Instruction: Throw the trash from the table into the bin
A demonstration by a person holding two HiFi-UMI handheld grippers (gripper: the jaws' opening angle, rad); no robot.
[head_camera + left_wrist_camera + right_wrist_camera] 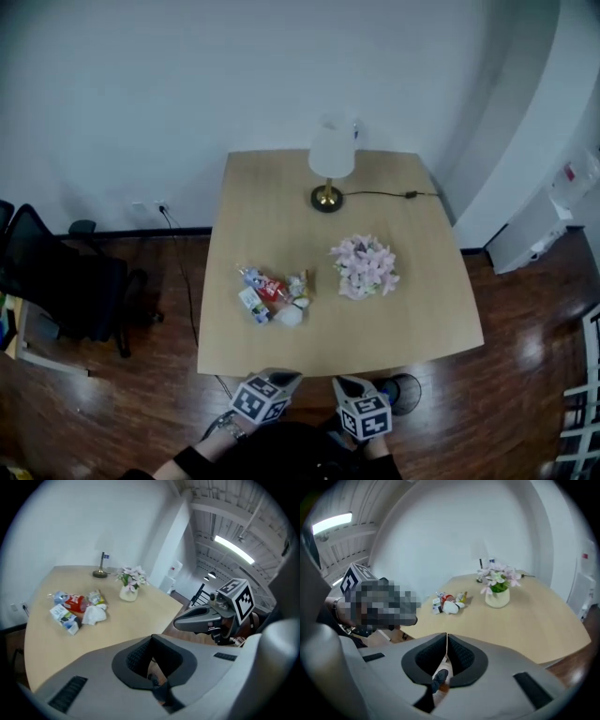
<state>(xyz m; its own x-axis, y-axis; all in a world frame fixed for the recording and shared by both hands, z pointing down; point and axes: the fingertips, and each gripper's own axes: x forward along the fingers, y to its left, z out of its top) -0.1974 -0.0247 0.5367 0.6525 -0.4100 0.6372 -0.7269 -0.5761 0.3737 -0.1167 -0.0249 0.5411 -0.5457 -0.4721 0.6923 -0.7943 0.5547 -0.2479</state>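
Observation:
A small heap of trash (273, 294) lies on the left half of the wooden table (412, 328): a red packet, a white carton, crumpled white paper and small wrappers. The heap shows in the left gripper view as trash (77, 610) and in the right gripper view as trash (449, 603). Both grippers hang side by side off the table's near edge, close to the person's body and well short of the heap. My left gripper (284, 378) (152, 637) is shut and empty. My right gripper (343, 383) (446, 634) is shut with nothing between its pads. No bin is clearly seen.
A table lamp (330, 169) with a cord stands at the far edge, and a pot of pink flowers (364, 266) sits right of the trash. A black office chair (66, 286) stands at the left. A dark round thing (407, 392) lies on the floor by the table's near right corner.

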